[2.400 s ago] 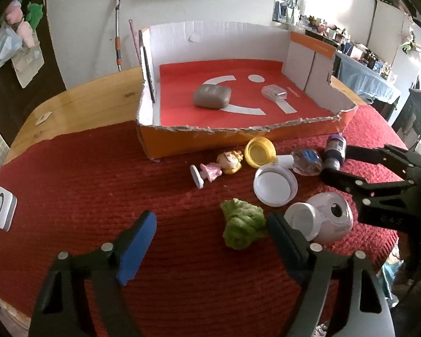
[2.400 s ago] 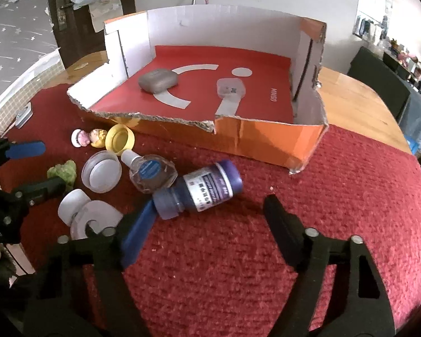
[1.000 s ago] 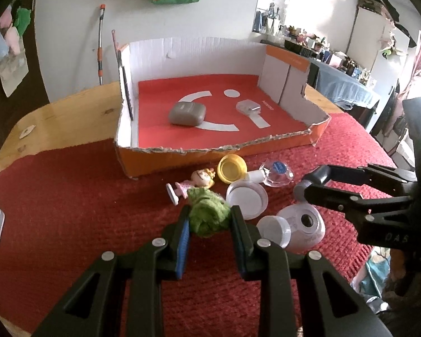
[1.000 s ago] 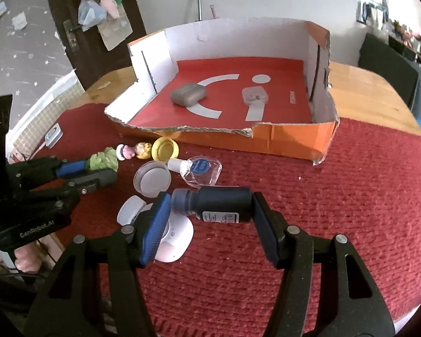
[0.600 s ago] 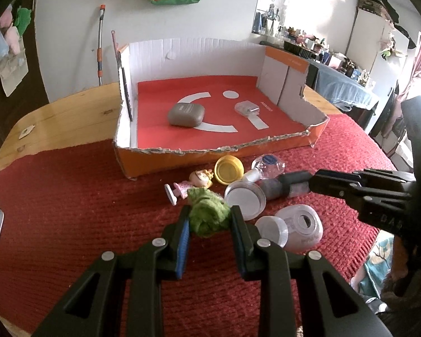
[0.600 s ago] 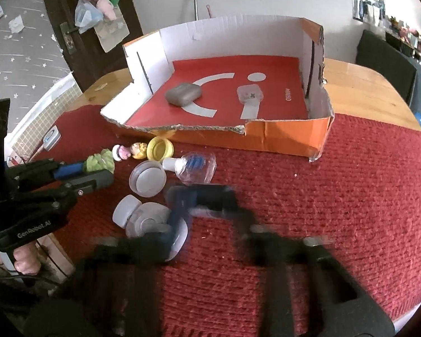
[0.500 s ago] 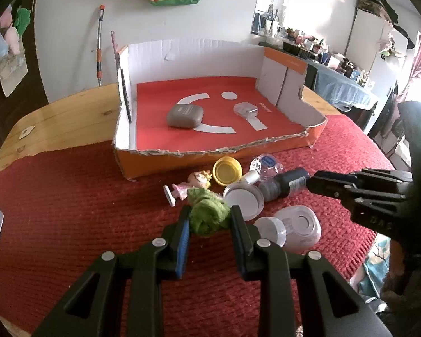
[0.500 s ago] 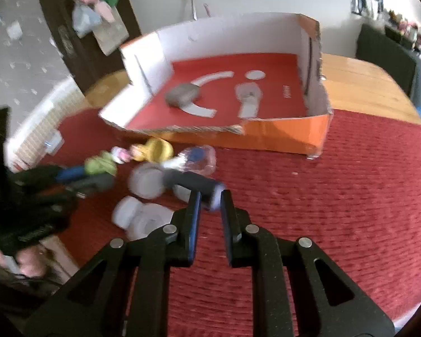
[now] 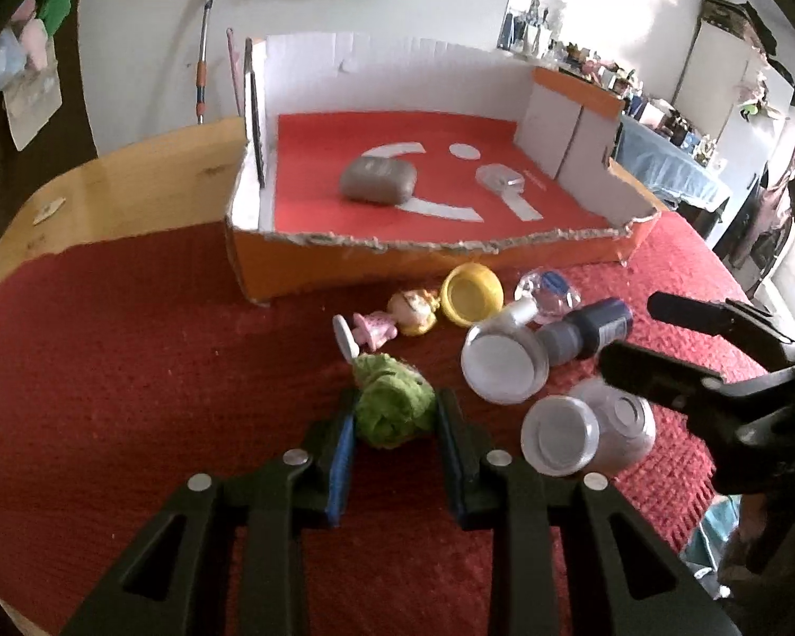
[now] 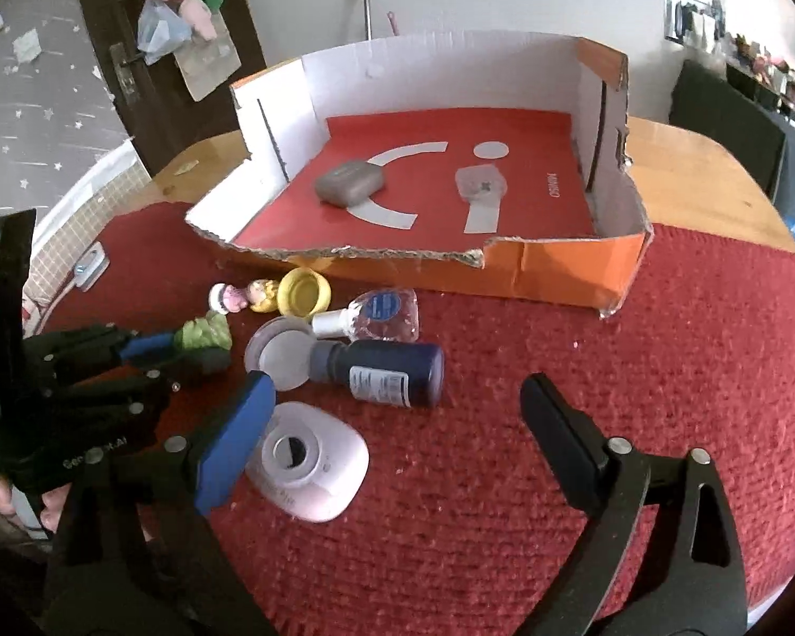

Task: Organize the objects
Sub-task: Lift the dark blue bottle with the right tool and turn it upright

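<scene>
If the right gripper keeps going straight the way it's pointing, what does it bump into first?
Probably the dark bottle lying on the red cloth, just ahead of the open right gripper. It sits a bit left of centre, so depth is uncertain.

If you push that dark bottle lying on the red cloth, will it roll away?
Probably a little. The dark bottle is round and lies on its side, so it could roll. The bumpy red cloth may slow it, and the white lid at its cap might block it.

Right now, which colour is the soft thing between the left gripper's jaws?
Green; the soft toy shows best in the left wrist view.
</scene>
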`<action>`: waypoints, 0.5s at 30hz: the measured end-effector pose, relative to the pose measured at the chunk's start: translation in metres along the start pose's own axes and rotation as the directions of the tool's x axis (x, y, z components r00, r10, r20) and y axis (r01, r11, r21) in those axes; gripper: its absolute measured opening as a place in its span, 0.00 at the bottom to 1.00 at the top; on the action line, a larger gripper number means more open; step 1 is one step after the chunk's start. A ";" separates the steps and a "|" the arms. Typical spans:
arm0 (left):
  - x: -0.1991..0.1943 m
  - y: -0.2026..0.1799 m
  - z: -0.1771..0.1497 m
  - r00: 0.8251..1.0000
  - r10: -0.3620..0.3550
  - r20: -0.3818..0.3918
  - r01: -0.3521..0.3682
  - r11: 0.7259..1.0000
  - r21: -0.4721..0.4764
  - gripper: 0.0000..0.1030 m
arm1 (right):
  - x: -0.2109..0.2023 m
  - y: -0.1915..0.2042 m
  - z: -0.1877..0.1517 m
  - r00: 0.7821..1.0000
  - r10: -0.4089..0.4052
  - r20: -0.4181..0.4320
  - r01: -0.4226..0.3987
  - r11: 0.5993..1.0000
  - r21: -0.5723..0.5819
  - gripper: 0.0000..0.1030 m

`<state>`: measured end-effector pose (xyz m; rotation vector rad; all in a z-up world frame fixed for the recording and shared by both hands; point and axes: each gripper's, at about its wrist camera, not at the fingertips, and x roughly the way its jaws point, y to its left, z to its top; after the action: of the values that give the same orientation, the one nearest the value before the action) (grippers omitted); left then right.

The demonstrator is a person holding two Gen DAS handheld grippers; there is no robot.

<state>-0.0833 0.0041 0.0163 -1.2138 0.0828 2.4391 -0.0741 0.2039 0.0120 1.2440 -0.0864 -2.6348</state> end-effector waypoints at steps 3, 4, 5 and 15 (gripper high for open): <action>0.002 -0.002 0.001 1.000 0.015 0.003 -0.015 1.000 0.011 0.38 | 0.009 0.003 0.002 1.000 -0.016 -0.012 0.016 1.000 -0.005 0.90; 0.002 -0.003 0.001 1.000 0.016 0.004 -0.016 1.000 0.015 0.41 | 0.012 0.004 0.003 0.999 -0.028 -0.017 0.028 1.000 -0.005 0.86; 0.002 -0.004 0.001 1.000 0.017 0.006 -0.017 1.000 0.020 0.42 | 0.015 0.004 0.002 0.999 -0.035 -0.024 0.035 0.999 -0.010 0.82; 0.004 -0.006 0.003 1.000 0.025 0.008 -0.026 0.999 0.041 0.40 | 0.020 -0.003 0.002 0.998 -0.053 -0.036 0.052 0.999 -0.009 0.60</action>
<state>-0.0854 0.0117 0.0160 -1.1931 0.1468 2.4511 -0.0886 0.2019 -0.0028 1.3083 -0.0375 -2.6528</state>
